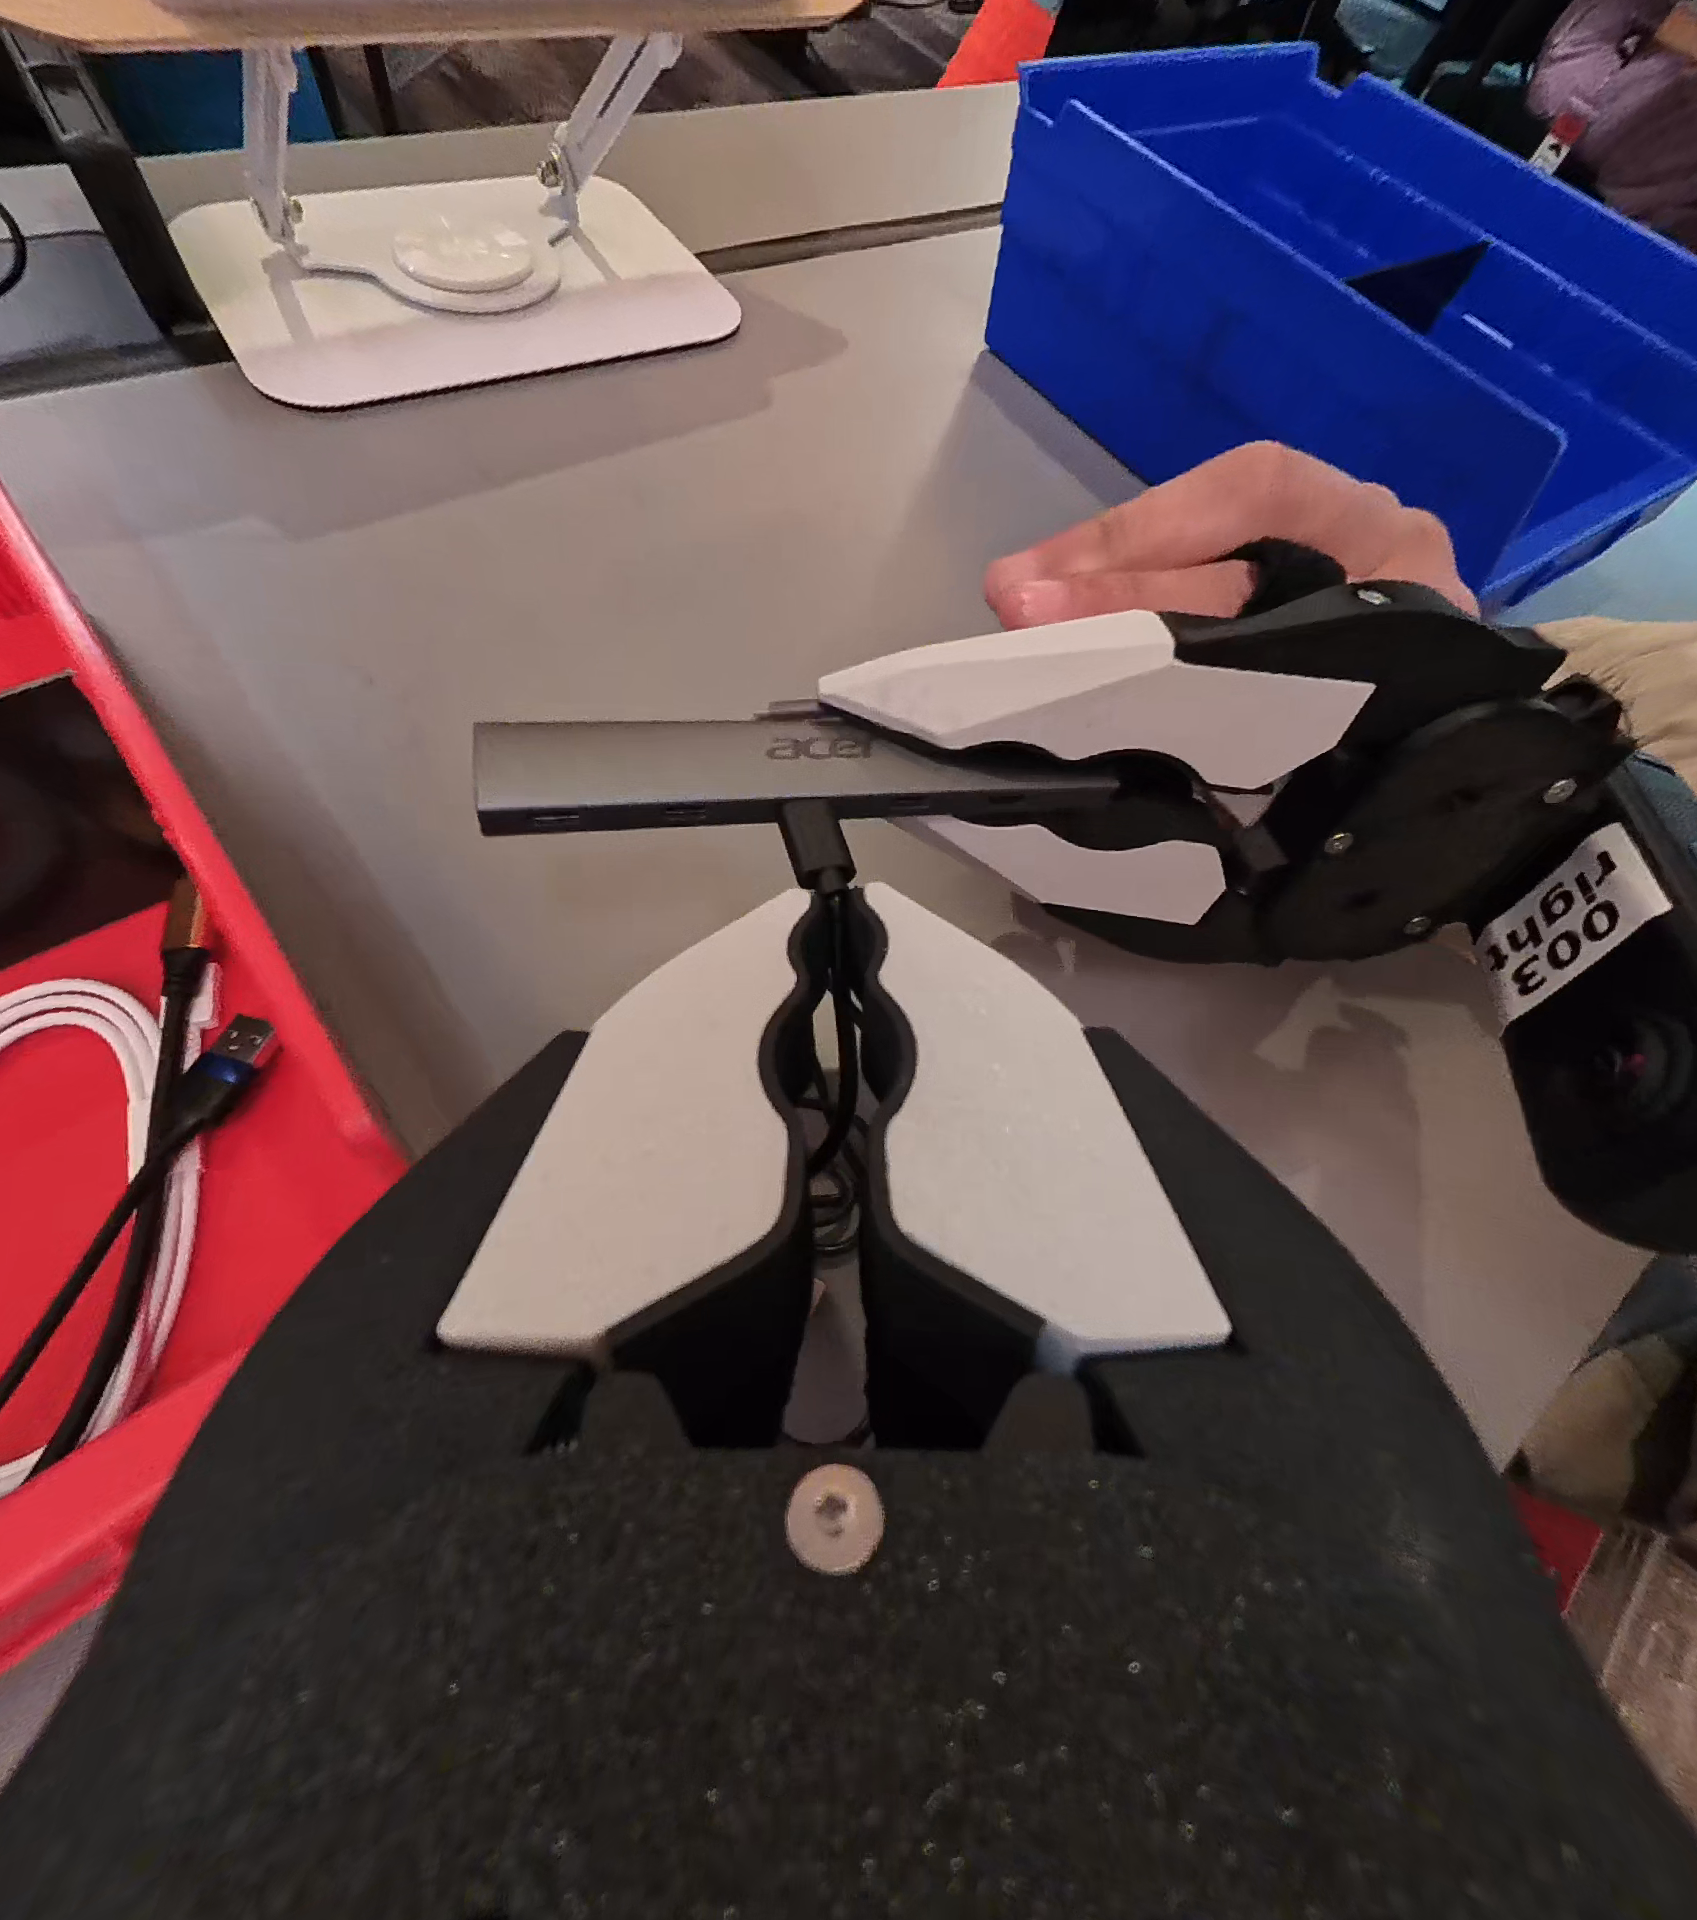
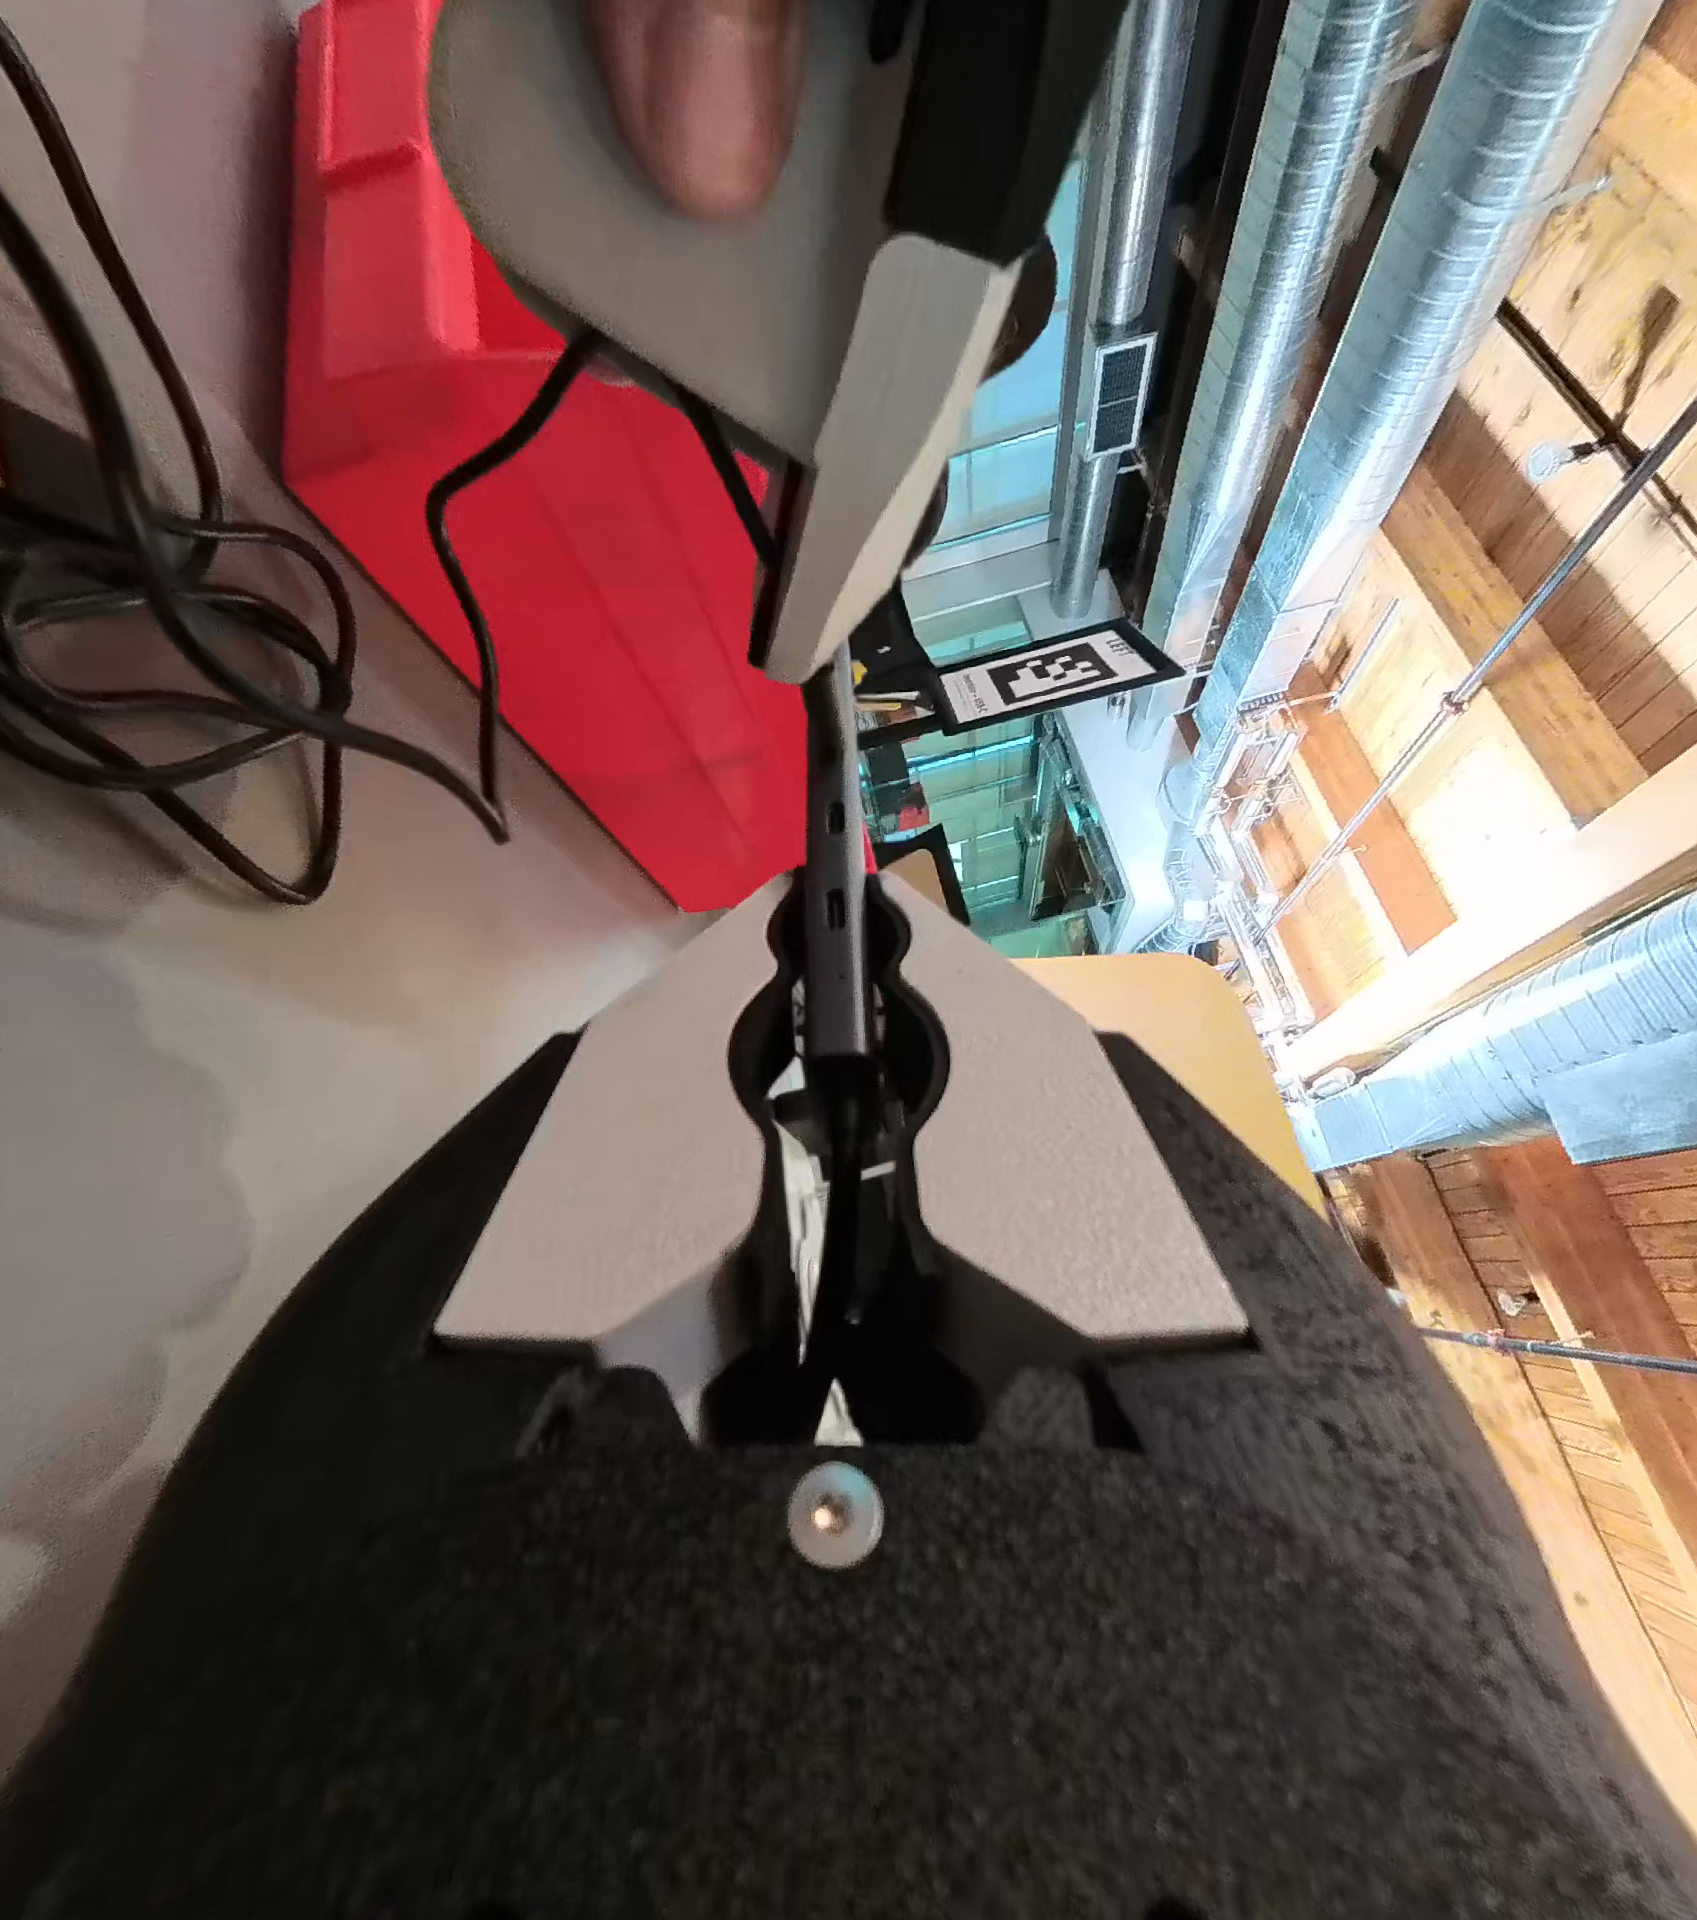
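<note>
The left gripper (image 1: 831, 925) pinches the thin black cable (image 1: 836, 1049) just behind its plug; the right gripper (image 1: 885, 769) clamps the slim grey metal hub (image 1: 657, 774) — keep both square, steady.

Slim grey hub (image 1: 678, 774) held level above table, black cable (image 1: 828, 997) plugged into its side.

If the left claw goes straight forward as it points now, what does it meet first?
Probably the grey hub, right ahead of the left claw, which is shut on the black cable plugged into it. The right claw holds the hub.
</note>
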### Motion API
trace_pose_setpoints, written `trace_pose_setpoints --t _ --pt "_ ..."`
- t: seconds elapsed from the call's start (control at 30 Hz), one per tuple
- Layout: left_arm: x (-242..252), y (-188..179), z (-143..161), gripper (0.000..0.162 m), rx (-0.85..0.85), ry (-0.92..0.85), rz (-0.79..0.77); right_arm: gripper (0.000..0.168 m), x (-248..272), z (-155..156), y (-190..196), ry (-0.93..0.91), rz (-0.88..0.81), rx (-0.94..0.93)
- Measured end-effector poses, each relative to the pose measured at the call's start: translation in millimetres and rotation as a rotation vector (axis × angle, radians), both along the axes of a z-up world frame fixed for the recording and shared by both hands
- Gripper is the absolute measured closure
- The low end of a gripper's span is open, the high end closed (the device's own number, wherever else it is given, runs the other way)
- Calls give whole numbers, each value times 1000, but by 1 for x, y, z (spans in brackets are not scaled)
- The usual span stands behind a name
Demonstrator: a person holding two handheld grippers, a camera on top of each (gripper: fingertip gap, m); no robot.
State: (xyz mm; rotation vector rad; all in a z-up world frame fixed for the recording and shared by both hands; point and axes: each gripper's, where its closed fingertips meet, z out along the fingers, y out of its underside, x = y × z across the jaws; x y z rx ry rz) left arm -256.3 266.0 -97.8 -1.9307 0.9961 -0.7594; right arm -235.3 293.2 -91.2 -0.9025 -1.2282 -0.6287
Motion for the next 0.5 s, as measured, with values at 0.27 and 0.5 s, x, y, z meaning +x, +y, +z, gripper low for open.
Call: trace_pose_setpoints --t 0.27,0.5 --pt "10 -7 -3 159 -1 9 -12 161 3 -2 2 -28 -16 18" --pt "10 -6 6 160 48 16 -34 162 4 5 -1 -17 -15 23"
